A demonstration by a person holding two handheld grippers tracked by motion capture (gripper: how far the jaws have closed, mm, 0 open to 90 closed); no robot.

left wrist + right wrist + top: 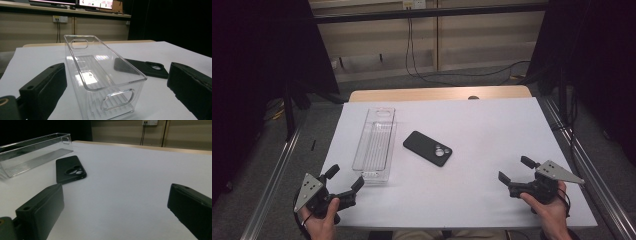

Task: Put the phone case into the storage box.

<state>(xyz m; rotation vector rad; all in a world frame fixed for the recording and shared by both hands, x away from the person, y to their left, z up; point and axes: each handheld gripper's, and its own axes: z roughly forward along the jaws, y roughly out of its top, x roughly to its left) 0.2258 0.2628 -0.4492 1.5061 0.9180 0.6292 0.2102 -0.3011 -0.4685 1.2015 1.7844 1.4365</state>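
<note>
So on the white table (492, 150) there's a long clear plastic bin (375, 145) sitting left of centre, lengthwise away from the person, with cut-out handles at both short ends. Just to its right, close but not touching, a black phone case (427, 148) lies flat, camera cutout up and angled diagonally. The left gripper (346, 181) is held down at the near-left corner, jaws spread wide with nothing between them, tips just short of the bin's near end. In the left gripper view the bin (105, 75) sits right in the gap between the two black jaws, near handle facing the camera, and you can see the phone case (147, 68) through and past its right wall. The right gripper (516, 170) is over at the near-right side, well apart from both things, also wide open and empty, pointing left toward the middle of the table. From the right gripper view the phone case (68, 168) lies off to the left ahead of the jaws, with the bin (32, 152) beyond it. Bin looks empty, ribbed floor visible.
</note>
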